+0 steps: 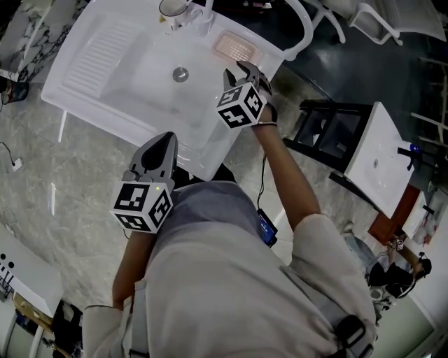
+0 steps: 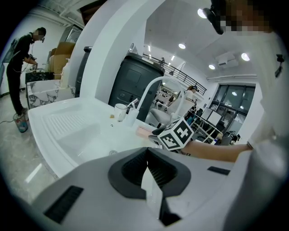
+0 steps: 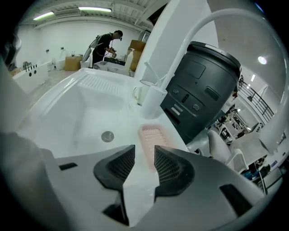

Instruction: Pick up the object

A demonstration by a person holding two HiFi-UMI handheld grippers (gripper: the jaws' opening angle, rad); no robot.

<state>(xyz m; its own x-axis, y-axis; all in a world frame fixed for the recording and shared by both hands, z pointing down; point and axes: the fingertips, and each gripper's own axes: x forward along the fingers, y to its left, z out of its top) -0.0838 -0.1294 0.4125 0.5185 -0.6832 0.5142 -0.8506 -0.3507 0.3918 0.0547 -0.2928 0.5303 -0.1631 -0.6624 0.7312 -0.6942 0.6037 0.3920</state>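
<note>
A pink ribbed soap dish (image 1: 236,47) (image 3: 152,140) lies on the back ledge of the white sink (image 1: 77,77), right of the drain (image 1: 180,73). My right gripper (image 1: 243,70) (image 3: 144,155) hovers just short of the dish's near end, jaws open with nothing between them; the dish shows through the gap. My left gripper (image 1: 165,140) (image 2: 147,155) hangs near the sink's front edge, close to the person's body, jaws shut and empty. In the left gripper view the right gripper's marker cube (image 2: 177,134) sits beside the dish (image 2: 145,131).
A white cup (image 1: 173,8) (image 3: 148,97) with a toothbrush stands at the back of the ledge. A white arched faucet (image 1: 297,28) rises right of the dish. A dark grey bin (image 3: 203,85) stands behind the sink. A person (image 3: 104,45) works far off.
</note>
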